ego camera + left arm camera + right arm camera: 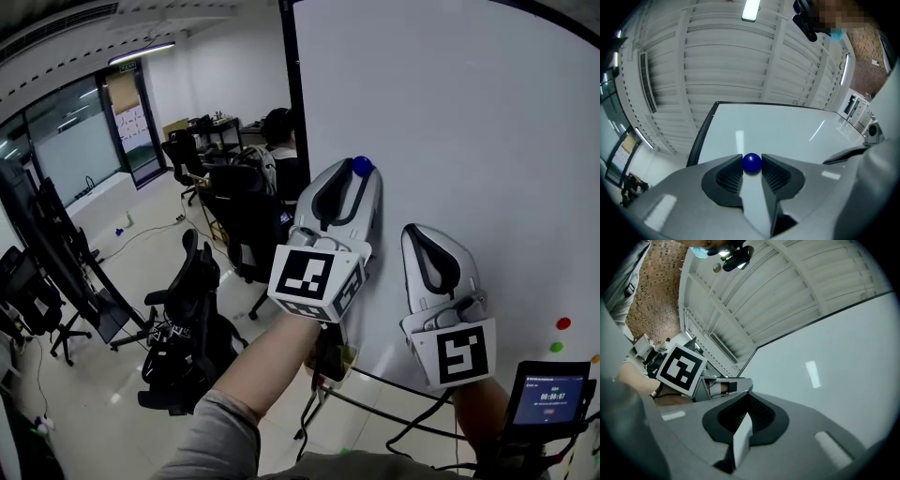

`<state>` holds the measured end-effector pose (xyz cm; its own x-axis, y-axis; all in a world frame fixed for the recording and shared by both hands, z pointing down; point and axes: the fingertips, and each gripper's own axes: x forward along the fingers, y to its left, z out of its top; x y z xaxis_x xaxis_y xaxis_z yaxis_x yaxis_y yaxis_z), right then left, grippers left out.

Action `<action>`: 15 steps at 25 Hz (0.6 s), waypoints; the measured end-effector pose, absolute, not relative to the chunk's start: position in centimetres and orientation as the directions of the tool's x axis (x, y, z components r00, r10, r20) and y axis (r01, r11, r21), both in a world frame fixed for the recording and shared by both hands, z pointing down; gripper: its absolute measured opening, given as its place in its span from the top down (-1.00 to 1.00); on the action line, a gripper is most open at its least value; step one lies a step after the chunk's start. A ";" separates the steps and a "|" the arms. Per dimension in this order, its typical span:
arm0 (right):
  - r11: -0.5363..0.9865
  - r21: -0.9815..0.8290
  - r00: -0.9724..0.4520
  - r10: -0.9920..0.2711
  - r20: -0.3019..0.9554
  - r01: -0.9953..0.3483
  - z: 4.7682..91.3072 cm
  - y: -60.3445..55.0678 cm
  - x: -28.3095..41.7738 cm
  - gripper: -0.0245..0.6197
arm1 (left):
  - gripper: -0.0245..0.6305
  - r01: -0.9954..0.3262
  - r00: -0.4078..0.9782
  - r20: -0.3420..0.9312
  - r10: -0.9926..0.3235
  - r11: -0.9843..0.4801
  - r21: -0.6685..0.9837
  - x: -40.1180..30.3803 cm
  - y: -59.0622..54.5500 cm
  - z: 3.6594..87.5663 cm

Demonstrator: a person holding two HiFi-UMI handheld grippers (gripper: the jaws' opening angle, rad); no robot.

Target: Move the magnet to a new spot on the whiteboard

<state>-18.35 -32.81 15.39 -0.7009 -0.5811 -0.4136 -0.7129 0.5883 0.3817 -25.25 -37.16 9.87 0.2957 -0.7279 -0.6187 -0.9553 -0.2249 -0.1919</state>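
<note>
Fingers [729, 174] of the left gripper [354, 178] pinch the blue ball magnet [752, 163] at their very tips. Those of the right gripper [422, 239] are pressed together with nothing between them. Both grippers point up along the whiteboard [469, 122]. The magnet is held close to the board near its left edge, and no view settles whether it touches the surface. The idle right gripper sits lower on the board and further from that edge. A red magnet [562, 323] and a green magnet [556, 347] cling near the board's lower right, well apart from the blue one. Past the board's left edge lies an office with black chairs [183, 323]. The step in hand appears to be the carry to a fresh spot. To do it well, hold the pinch firm, since a round ball gripped only at the tips may roll out. Choose bare board away from the other magnets, press the ball flat until it seats, and only then spread the fingers and back straight off.
</note>
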 end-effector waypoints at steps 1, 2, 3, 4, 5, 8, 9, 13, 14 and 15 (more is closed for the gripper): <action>0.588 0.387 -0.703 -0.576 -0.416 -0.711 15.2 -32.9 -18.7 0.91 | 0.59 -0.956 0.292 -0.621 -0.727 -0.224 -0.188 -25.9 -37.3 9.4; 0.587 0.393 -0.706 -0.572 -0.418 -0.708 15.0 -32.9 -19.2 0.91 | 0.59 -0.958 0.288 -0.623 -0.727 -0.222 -0.183 -26.5 -37.5 9.0; 0.586 0.399 -0.708 -0.568 -0.419 -0.706 14.9 -32.9 -19.6 0.91 | 0.59 -0.959 0.284 -0.624 -0.728 -0.220 -0.179 -27.1 -37.6 8.7; 0.585 0.403 -0.710 -0.566 -0.418 -0.704 14.9 -32.9 -20.0 0.91 | 0.59 -0.960 0.279 -0.625 -0.729 -0.218 -0.175 -27.7 -37.7 8.4; 0.585 0.405 -0.712 -0.566 -0.416 -0.702 14.8 -32.9 -20.3 0.91 | 0.59 -0.961 0.275 -0.625 -0.730 -0.216 -0.170 -28.2 -37.8 8.1; 0.587 0.412 -0.717 -0.561 -0.415 -0.697 14.7 -33.0 -21.3 0.91 | 0.59 -0.966 0.256 -0.632 -0.731 -0.208 -0.151 -29.7 -37.9 7.2; 0.589 0.412 -0.719 -0.558 -0.414 -0.695 14.5 -33.0 -21.6 0.91 | 0.59 -0.968 0.250 -0.636 -0.730 -0.207 -0.144 -30.1 -38.0 6.8; 0.603 0.405 -0.727 -0.551 -0.411 -0.687 13.9 -33.0 -21.8 0.91 | 0.59 -0.969 0.246 -0.645 -0.724 -0.204 -0.140 -30.1 -37.8 5.4; 0.606 0.405 -0.728 -0.550 -0.409 -0.685 13.7 -33.0 -21.8 0.91 | 0.59 -0.969 0.247 -0.646 -0.722 -0.203 -0.144 -30.0 -37.7 5.2; 0.608 0.404 -0.729 -0.550 -0.407 -0.684 13.6 -32.9 -21.8 0.91 | 0.59 -0.968 0.248 -0.646 -0.722 -0.202 -0.146 -29.8 -37.7 5.1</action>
<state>-21.80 -32.92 13.64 -0.7294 -0.5495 -0.4074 -0.6836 0.6077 0.4042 -29.84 -37.65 5.14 0.2483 -0.7219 -0.6459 -0.9684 -0.2023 -0.1462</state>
